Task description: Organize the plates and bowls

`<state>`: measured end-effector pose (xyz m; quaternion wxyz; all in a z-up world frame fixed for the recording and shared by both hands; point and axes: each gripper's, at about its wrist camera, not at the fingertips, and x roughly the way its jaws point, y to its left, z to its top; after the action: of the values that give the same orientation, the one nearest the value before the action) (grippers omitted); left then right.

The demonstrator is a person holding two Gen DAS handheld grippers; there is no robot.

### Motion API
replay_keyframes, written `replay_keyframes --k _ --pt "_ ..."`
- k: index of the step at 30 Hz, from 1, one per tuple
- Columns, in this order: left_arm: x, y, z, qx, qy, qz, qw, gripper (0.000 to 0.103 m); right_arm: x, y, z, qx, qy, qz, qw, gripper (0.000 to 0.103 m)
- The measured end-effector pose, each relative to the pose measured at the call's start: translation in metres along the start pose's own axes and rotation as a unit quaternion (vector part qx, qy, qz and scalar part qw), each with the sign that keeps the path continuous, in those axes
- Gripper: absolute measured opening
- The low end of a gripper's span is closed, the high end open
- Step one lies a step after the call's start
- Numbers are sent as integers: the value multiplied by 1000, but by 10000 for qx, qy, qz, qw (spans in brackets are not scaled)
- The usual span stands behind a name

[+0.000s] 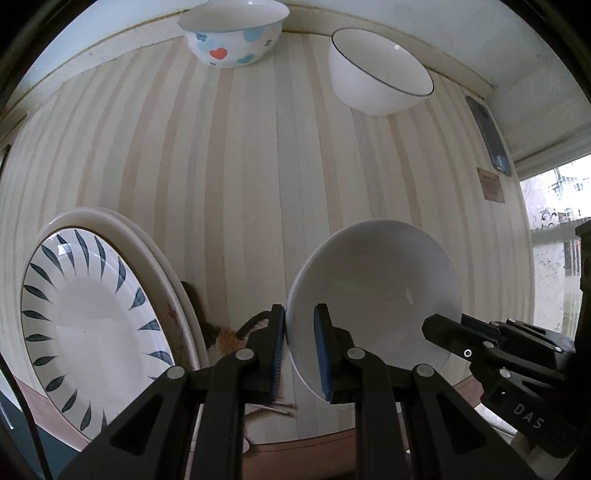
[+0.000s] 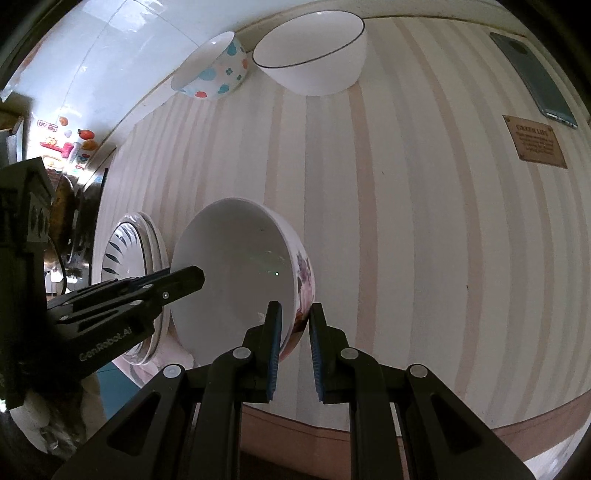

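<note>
A: Bowl [image 1: 373, 291] with the floral outside, where is it?
B: Tilted above the striped table [image 1: 240, 166], just beside the stacked plates [image 1: 92, 325].
A: And the tongs?
B: Left gripper [image 1: 300, 354] and right gripper [image 2: 295, 354] each pinch its rim, jaws nearly closed. Two more bowls, heart-patterned [image 1: 232, 33] and dark-rimmed [image 1: 376, 74], sit at the far edge.

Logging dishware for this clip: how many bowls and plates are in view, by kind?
Bowls: 3 (floral bowl, heart-print bowl, dark-rimmed bowl)
Plates: 2 visible, stacked (blue-leaf plate, white plate beneath)
Total: 5
</note>
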<state>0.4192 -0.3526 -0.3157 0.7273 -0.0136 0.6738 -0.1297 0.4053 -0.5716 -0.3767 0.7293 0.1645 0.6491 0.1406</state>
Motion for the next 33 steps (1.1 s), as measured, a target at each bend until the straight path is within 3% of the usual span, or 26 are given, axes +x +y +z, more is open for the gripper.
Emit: replay_keyframes --k 13,16,20,21,23,25,29,33 --pt "5 -14 1 221 -37 106 9997 14 16 5 6 71 181 -12 9998 16" --pt "-17 -13 1 148 -129 34 9998 14 13 0 8 144 401 148 9990 16" --pt "-80 -3 17 28 -819 13 9966 15 -25 -13 20 379 282 440 9979 17" --pt "-93 4 30 -35 -983 6 9952 16 -37 -14 29 416 196 559 9974 17" --pt "-109 22 61 -283 -1255 -40 9917 27 -53 -12 50 431 5 671 9968 17" --pt "-110 45 95 -621 -1446 97 9875 27 -64 -1 83 292 -261 730 9966 17" --pt "-85 92 156 -1289 -1267 -40 9835 27 -56 41 167 -294 -852 557 9944 32" --pt "-55 125 199 -1776 -1078 -198 9780 27 -14 71 238 -549 -872 432 9937 32"
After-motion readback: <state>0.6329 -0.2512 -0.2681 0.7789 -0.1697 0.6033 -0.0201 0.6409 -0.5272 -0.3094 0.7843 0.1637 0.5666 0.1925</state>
